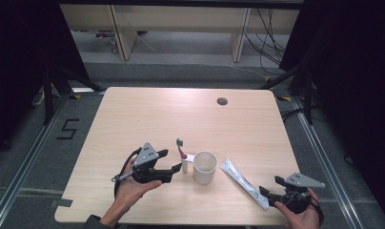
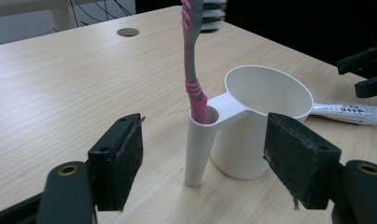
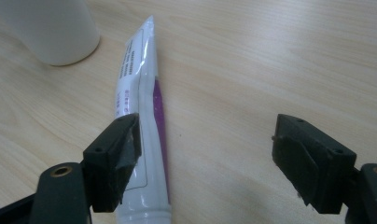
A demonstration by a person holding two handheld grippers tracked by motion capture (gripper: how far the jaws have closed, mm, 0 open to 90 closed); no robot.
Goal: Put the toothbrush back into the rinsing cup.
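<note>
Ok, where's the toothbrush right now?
The toothbrush stands upright in the hollow handle of the white cup, near the table's middle front in the high view, just ahead of the open left gripper, untouched by it.

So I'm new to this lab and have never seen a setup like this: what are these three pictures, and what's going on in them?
No robot here: a person holds a hand-operated two-jaw gripper in each hand. The high view looks down on a wooden table from above the person's side. The left gripper is at its left, the right gripper at its right. The other two pictures come from cameras riding on the grippers, looking out between their black jaws.

On the table stands a white cup whose hollow handle holds a pink and grey toothbrush upright. A toothpaste tube lies beside the cup.

The left gripper's jaws stand open either side of the handle without touching it. The right gripper's jaws are open too, around the tube's end. Nothing is held.
</note>
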